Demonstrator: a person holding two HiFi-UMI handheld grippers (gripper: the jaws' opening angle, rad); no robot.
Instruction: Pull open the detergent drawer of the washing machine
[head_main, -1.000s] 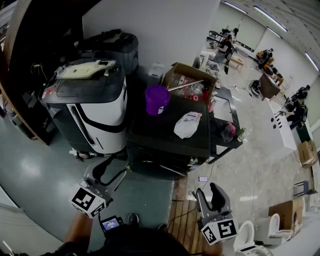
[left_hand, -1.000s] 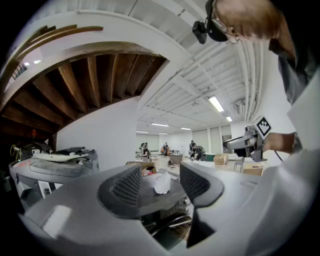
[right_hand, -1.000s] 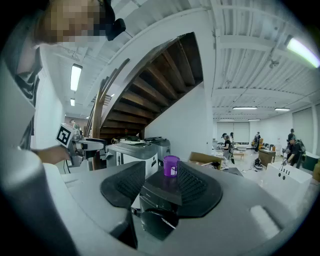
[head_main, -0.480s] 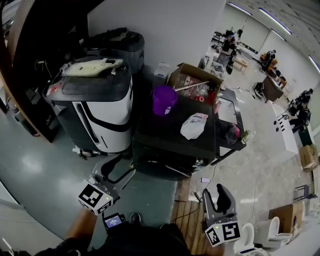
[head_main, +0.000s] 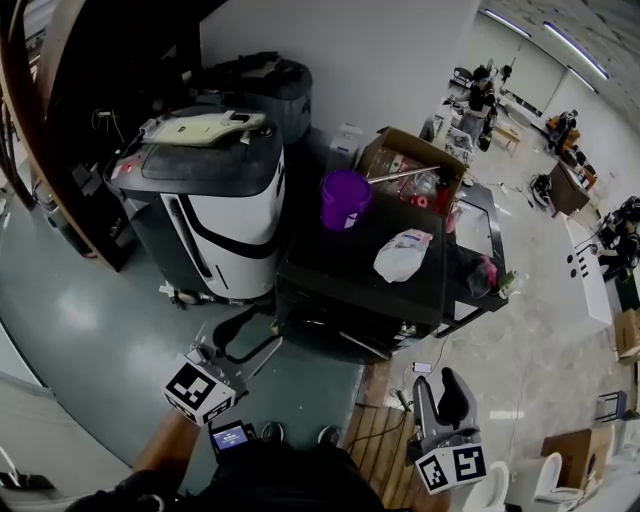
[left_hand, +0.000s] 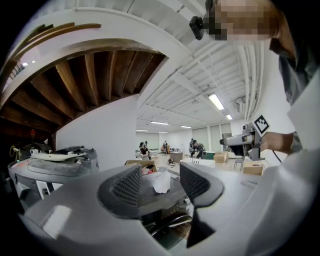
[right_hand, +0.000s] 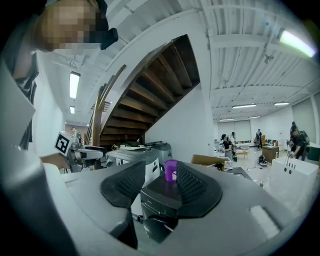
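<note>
The washing machine (head_main: 335, 295) is a dark box in the middle of the head view, with a purple cup (head_main: 345, 199) and a white bag (head_main: 402, 254) on its top. I cannot make out its detergent drawer. My left gripper (head_main: 262, 325) hovers low at the left, short of the machine's front, jaws apart and empty. My right gripper (head_main: 440, 378) is at the lower right, further from the machine, also apart and empty. In the left gripper view the left gripper (left_hand: 160, 175) frames the bag (left_hand: 161, 182). In the right gripper view the right gripper (right_hand: 161, 172) frames the cup (right_hand: 170, 170) and the machine (right_hand: 157, 197).
A white and black appliance (head_main: 215, 215) stands left of the washing machine. Behind the machine is an open cardboard box (head_main: 400, 165). A dark wooden staircase (head_main: 60, 120) fills the far left. Wooden slats (head_main: 380, 450) lie on the floor near my right gripper. People work at the far back.
The head view has swung a little, so the machines sit further right in the picture. Both grippers stay about where they were, with their jaws unchanged.
</note>
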